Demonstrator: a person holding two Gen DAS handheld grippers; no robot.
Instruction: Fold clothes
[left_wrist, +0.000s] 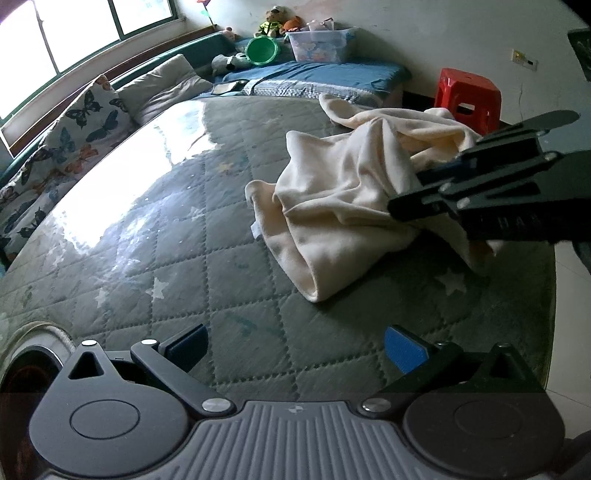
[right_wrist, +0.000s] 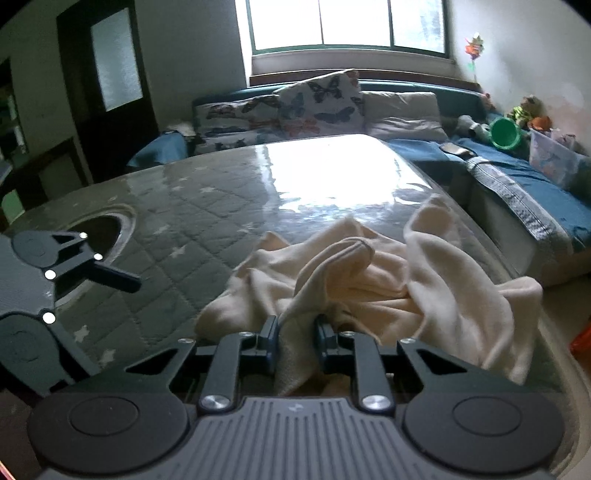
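A crumpled cream garment (left_wrist: 340, 206) (right_wrist: 424, 273) lies in a heap on the quilted grey-green table cover (left_wrist: 221, 295) (right_wrist: 184, 221), near its right edge. My right gripper (right_wrist: 297, 339) (left_wrist: 406, 192) reaches into the near side of the heap, and a raised fold of the cream cloth fills the narrow gap between its blue pads. My left gripper (left_wrist: 295, 349) hovers over bare cover in front of the garment, jaws wide open with nothing between them. One of its fingers (right_wrist: 118, 277) shows at the left of the right wrist view.
A dark oval opening (right_wrist: 96, 229) sits in the cover at the left. Butterfly cushions (right_wrist: 317, 103) and a blue bench with a green basin (left_wrist: 262, 50) and a clear box (left_wrist: 321, 44) line the far side. A red stool (left_wrist: 467, 96) stands beyond the table's right edge.
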